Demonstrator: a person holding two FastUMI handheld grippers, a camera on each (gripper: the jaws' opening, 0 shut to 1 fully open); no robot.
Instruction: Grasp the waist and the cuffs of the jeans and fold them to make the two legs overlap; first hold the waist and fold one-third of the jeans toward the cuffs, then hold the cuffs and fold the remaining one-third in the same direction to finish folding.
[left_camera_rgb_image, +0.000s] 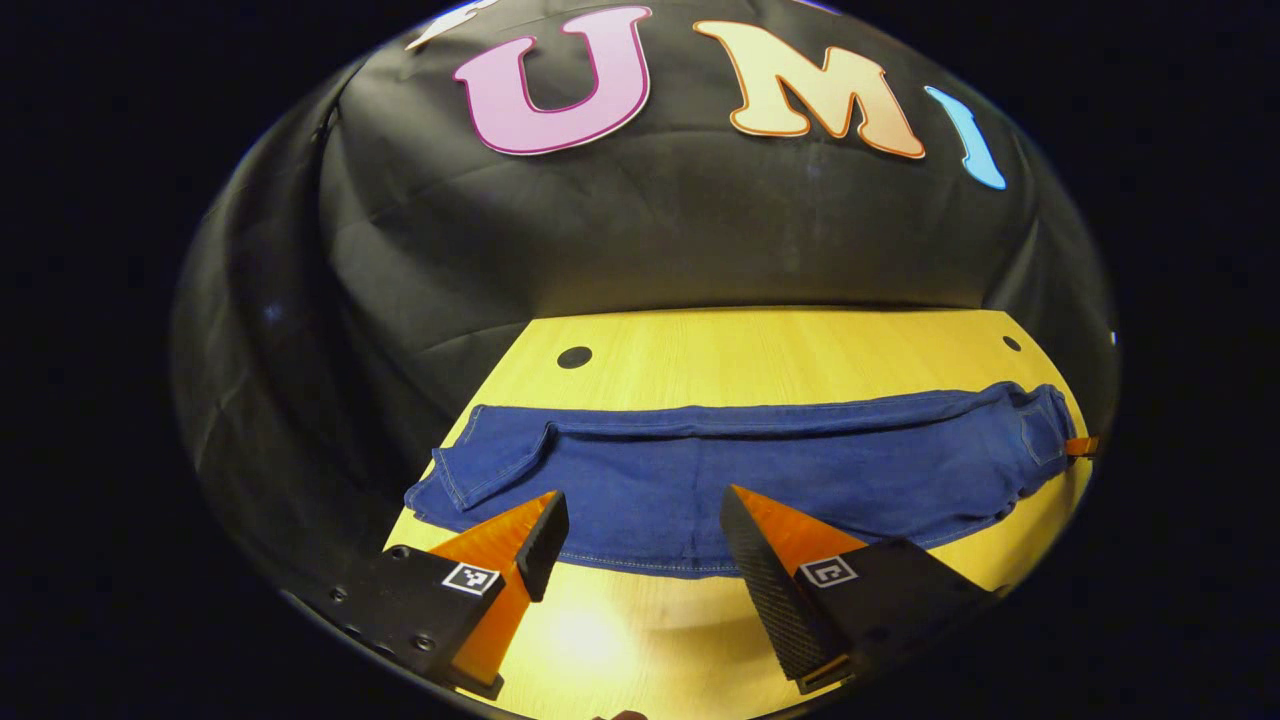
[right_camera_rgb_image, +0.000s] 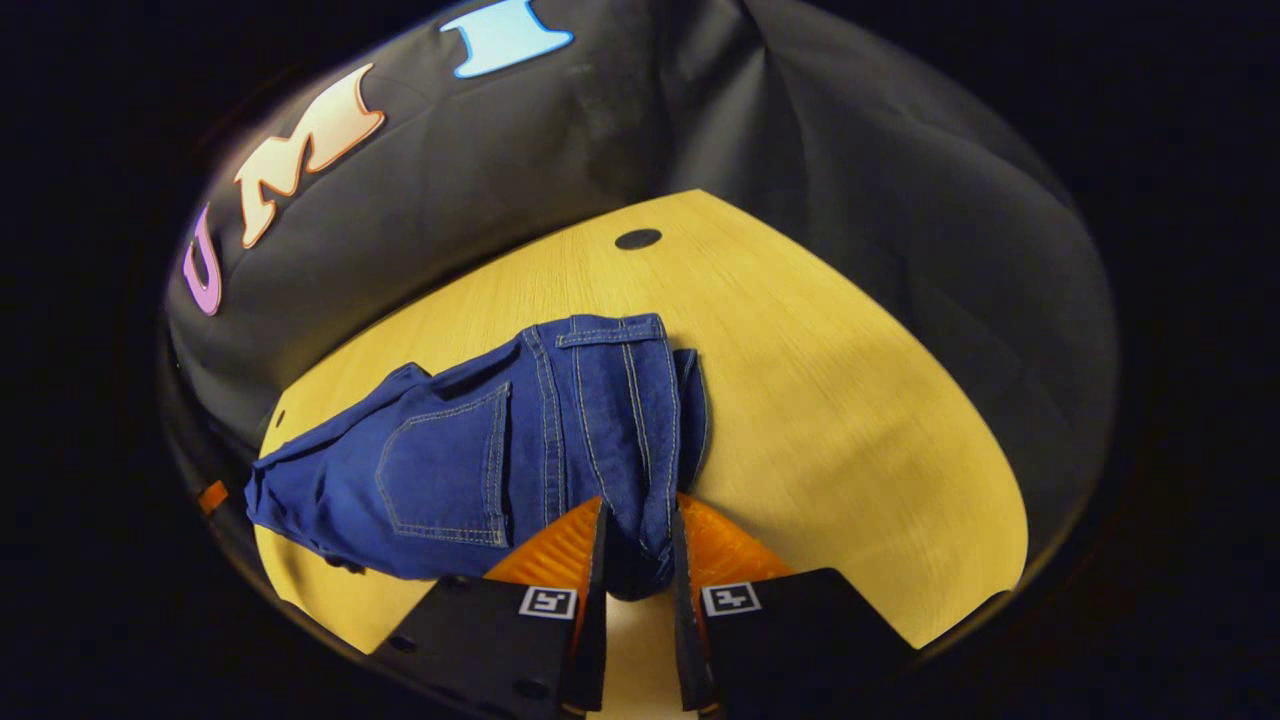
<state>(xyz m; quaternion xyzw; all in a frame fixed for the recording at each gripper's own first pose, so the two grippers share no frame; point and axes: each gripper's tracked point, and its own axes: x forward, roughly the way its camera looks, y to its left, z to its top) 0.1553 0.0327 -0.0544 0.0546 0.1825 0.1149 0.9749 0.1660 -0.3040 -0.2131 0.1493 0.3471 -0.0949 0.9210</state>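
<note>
Blue jeans (left_camera_rgb_image: 760, 460) lie lengthwise across the wooden table (left_camera_rgb_image: 760, 350), the two legs overlapping, with the cuffs at the left and the waist at the right in the left gripper view. My left gripper (left_camera_rgb_image: 642, 500) is open, its fingers spread over the near edge of the legs, holding nothing. In the right gripper view, my right gripper (right_camera_rgb_image: 638, 515) is shut on the bunched waist of the jeans (right_camera_rgb_image: 450, 460), back pocket facing up. The right gripper's tip (left_camera_rgb_image: 1080, 446) shows at the waist end.
The table (right_camera_rgb_image: 850, 400) has small dark round holes (left_camera_rgb_image: 574, 357) (right_camera_rgb_image: 638, 239) near its far corners. Black cloth walls close in behind and at both sides. Bare wood lies beyond the jeans and to the right of the waist.
</note>
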